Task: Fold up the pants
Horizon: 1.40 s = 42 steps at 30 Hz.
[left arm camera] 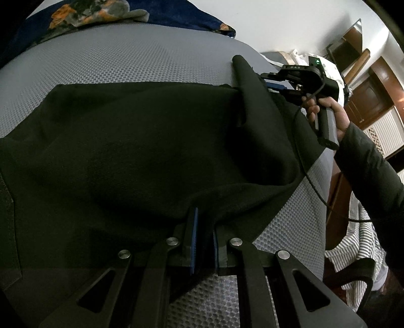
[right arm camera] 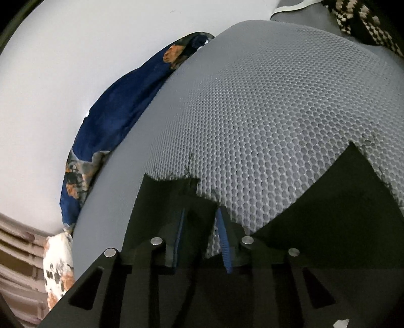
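Black pants [left arm camera: 141, 151] lie spread on a grey mesh mattress [left arm camera: 131, 63]. My left gripper [left arm camera: 204, 227] is shut on the near edge of the pants, with black fabric pinched between its blue pads. My right gripper [left arm camera: 271, 84] shows at the far right of the left wrist view, shut on a raised fold of the pants. In the right wrist view my right gripper [right arm camera: 202, 222] holds a frayed black hem [right arm camera: 176, 196] between its pads, and more black pants fabric [right arm camera: 341, 201] lies at the right.
A dark blue floral blanket [left arm camera: 83, 15] lies along the mattress's far edge by a white wall; it also shows in the right wrist view [right arm camera: 121, 121]. A striped cloth [left arm camera: 358, 249] hangs off the right side. Wooden furniture [left arm camera: 371, 83] stands beyond.
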{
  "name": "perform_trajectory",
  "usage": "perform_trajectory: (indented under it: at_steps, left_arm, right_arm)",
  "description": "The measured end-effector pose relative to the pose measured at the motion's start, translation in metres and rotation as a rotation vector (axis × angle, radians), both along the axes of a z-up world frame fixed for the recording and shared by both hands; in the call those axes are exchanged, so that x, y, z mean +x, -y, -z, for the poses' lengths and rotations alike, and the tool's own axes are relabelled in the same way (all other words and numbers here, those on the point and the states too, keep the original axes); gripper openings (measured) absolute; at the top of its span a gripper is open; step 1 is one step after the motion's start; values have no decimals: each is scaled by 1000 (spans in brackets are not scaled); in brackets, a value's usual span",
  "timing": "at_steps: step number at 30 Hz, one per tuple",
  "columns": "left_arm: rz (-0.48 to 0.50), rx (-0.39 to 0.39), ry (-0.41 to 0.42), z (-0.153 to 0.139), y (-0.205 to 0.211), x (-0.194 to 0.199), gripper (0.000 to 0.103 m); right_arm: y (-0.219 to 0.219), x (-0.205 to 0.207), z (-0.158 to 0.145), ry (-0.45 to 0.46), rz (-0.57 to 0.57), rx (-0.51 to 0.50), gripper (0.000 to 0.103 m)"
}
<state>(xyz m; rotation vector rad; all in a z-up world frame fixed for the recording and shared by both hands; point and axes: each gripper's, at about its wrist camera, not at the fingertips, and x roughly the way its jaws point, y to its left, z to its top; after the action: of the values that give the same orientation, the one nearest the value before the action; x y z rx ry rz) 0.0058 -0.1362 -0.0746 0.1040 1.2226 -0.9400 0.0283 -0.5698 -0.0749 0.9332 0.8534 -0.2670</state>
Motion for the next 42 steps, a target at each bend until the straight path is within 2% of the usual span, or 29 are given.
perform_trajectory:
  at_steps: [5,10,13,16,19,23,25,27,29,35,42]
  left_arm:
    - [-2,2,2,0,1,-1,10]
    - [-3,10,12,1,0,-3,10]
    - [-4,18,24,0,1,-6,10]
    - [2,29,50,-1,3,-10,10]
    - [15,39,76,-3,5,-15,10]
    - [42,62,121,-3,9,-21,10]
    - [52,67,127,-3,10,-22,11]
    - [61,74,134,-3,10,-23,13]
    - [72,82,140,-4,11,-25,15]
    - [89,115,166,-6,20,-29,16]
    - [105,102,151,-6,21,-27,20]
  right_arm:
    - [2,4,-3,5,2,-19,7]
    - [-4,-3,-25,7,11,-115,3]
    - [-6,-21,-49,10,33,-197,2]
    - [-10,-50,-75,-23,53,-327,2]
    - [-17,-93,-88,-106,90,-460,1]
    - [-13,-147,-70,-232,147,-487,1]
    - [-7,-171,-53,-280,181,-453,1]
    - [-4,-181,-42,-300,206,-425,1]
    - [-2,-189,-35,-333,223,-438,0]
    - [-4,-198,-38,-336,247,-467,0]
    - [-4,-198,-24,-363,242,-469,1]
